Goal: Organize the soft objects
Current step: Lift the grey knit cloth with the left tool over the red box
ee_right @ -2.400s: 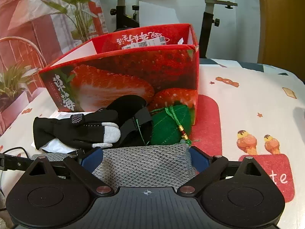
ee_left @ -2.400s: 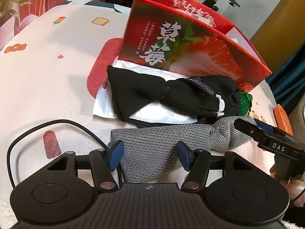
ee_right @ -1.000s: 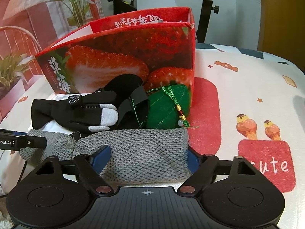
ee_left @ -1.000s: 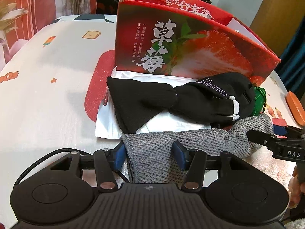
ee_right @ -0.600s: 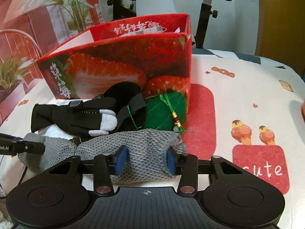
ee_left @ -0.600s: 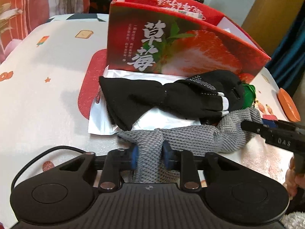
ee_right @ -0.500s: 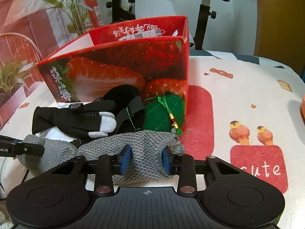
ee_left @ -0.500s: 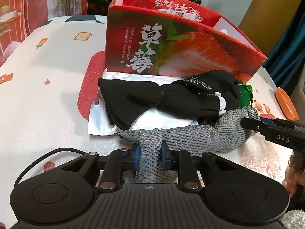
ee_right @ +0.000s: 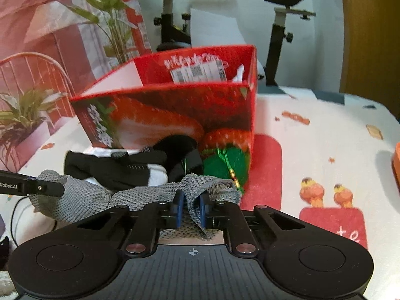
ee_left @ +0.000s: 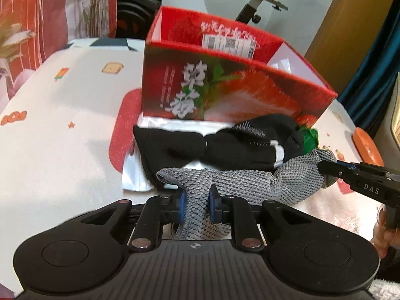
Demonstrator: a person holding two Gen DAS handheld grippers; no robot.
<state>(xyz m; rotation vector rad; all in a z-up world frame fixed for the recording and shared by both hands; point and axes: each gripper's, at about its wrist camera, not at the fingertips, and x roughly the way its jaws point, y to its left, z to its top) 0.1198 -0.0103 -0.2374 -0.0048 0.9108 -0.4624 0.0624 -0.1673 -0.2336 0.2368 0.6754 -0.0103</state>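
A grey knitted cloth (ee_left: 240, 182) hangs between my two grippers, lifted off the table. My left gripper (ee_left: 196, 206) is shut on its left end. My right gripper (ee_right: 190, 211) is shut on its right end; the cloth (ee_right: 140, 195) sags between them. Behind it lie black gloves (ee_left: 215, 147) on a white plastic bag (ee_left: 172, 127), and a green felt ornament (ee_right: 227, 165) with a tassel. The open red strawberry box (ee_left: 225, 92) stands behind them; it also shows in the right wrist view (ee_right: 175, 115).
The table has a white printed cover (ee_left: 62, 125). An orange object (ee_left: 365, 145) lies at the far right edge. A black cable (ee_right: 17, 210) runs by the left gripper. Exercise bikes and plants stand beyond the table.
Both grippers closed from open onto the ends of the grey cloth and raised it; the cloth is now bunched and pinched, and the box looks farther and lower in view.
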